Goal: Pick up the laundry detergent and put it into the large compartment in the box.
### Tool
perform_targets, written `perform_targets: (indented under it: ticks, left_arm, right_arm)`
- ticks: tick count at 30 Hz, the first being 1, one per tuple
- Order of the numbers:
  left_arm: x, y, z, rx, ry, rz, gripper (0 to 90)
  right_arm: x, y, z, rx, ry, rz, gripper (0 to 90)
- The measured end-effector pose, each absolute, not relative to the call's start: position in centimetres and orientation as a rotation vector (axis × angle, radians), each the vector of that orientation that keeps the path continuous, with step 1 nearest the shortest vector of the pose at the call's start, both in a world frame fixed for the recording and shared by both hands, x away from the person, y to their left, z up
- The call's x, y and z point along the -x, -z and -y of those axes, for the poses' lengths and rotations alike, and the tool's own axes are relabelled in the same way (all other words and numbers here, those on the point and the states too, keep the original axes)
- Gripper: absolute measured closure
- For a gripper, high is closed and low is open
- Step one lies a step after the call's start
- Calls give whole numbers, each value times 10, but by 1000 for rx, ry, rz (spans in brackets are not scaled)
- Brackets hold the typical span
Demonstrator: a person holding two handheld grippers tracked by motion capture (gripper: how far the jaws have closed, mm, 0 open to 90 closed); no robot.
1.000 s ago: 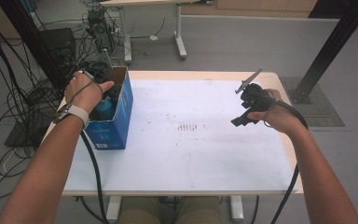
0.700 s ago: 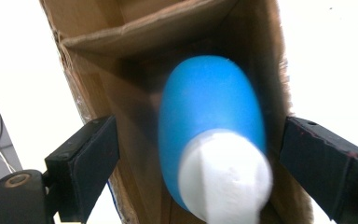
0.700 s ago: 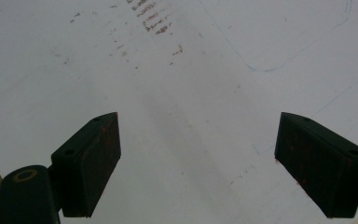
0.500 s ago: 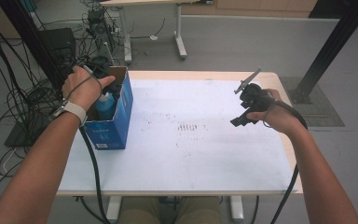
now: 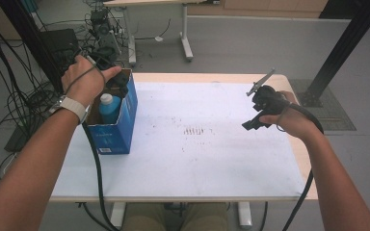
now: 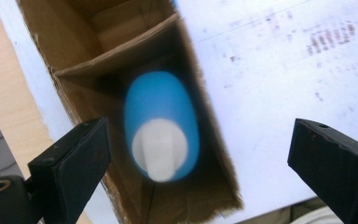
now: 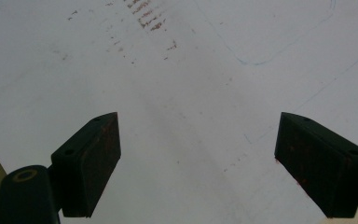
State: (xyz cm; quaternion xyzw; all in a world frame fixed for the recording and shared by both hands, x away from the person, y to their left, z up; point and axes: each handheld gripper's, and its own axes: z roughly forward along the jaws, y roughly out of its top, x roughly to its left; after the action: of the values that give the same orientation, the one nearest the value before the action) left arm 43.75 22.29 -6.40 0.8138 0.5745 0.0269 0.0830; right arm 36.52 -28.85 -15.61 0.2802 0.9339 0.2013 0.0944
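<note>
Blue bottle [image 6: 161, 125] upright in cardboard box [image 6: 98, 60], below wide-open left tongs [image 6: 198, 154].

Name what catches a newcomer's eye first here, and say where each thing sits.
A blue bottle with a white cap stands upright in an open blue cardboard box at the table's left edge. The left gripper hangs just above it, jaws just opened and empty. The right gripper hovers open over the white table.
</note>
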Motion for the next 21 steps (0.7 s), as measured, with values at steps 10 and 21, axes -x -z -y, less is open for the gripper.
perform_targets:
  ticks: [10,21]
  left_arm:
    - [-421,29,-208,-2501,-121,-1491,51]
    - [-418,10,-196,-2570,-101,-1342,50]
  right_arm:
    - [-366,152,291,-862,-613,-2771,140]
    - [-366,149,290,-870,-607,-2768,138]
